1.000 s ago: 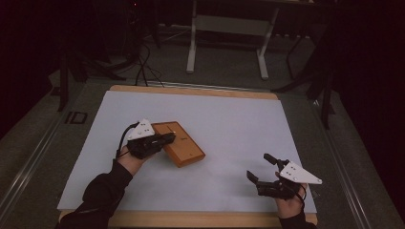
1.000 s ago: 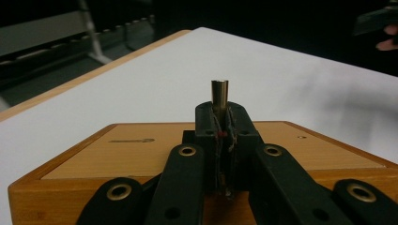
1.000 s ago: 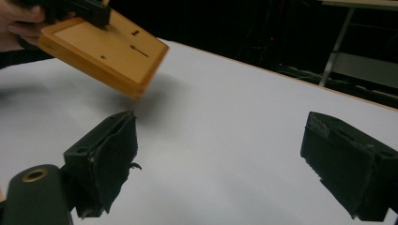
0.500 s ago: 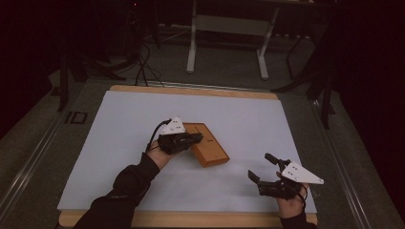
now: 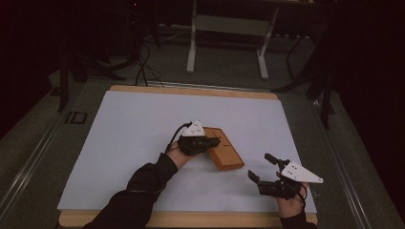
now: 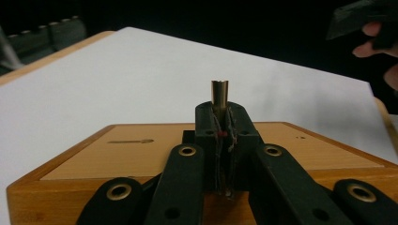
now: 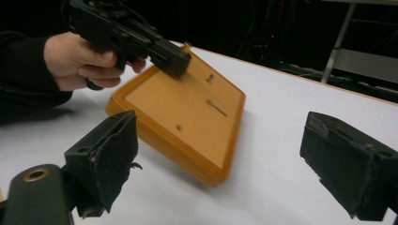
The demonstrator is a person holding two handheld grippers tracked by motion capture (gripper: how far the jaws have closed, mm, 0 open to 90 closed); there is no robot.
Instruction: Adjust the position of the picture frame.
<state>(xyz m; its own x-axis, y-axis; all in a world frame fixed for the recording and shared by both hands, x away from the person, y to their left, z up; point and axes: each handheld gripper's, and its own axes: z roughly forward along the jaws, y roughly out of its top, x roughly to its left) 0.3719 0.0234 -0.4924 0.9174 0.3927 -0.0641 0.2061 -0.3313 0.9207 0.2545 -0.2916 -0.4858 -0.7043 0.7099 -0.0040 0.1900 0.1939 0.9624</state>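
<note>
A flat orange-brown wooden board (image 5: 228,152) lies on the white table sheet (image 5: 138,124), a little right of centre. My left gripper (image 5: 215,141) reaches over the board's left edge, shut on a short brass pin (image 6: 219,93) that sticks out past the jaw tips. In the left gripper view the board (image 6: 141,150) spreads out under the jaws. From the right gripper view, the left gripper (image 7: 176,58) rests at the board's (image 7: 183,112) far edge, and how it bears on the board I cannot tell. My right gripper (image 5: 260,167) stands open near the front right, clear of the board.
The white sheet covers a wooden table whose edge (image 5: 191,220) shows at the front. Metal stand legs (image 5: 192,52) and cables sit on the dark floor beyond the far edge. The person's right hand (image 6: 375,40) shows in the left gripper view's top right corner.
My left gripper has moved to the right across the table, and the wooden board has shifted right along with it. The right gripper has stayed where it was, open.
</note>
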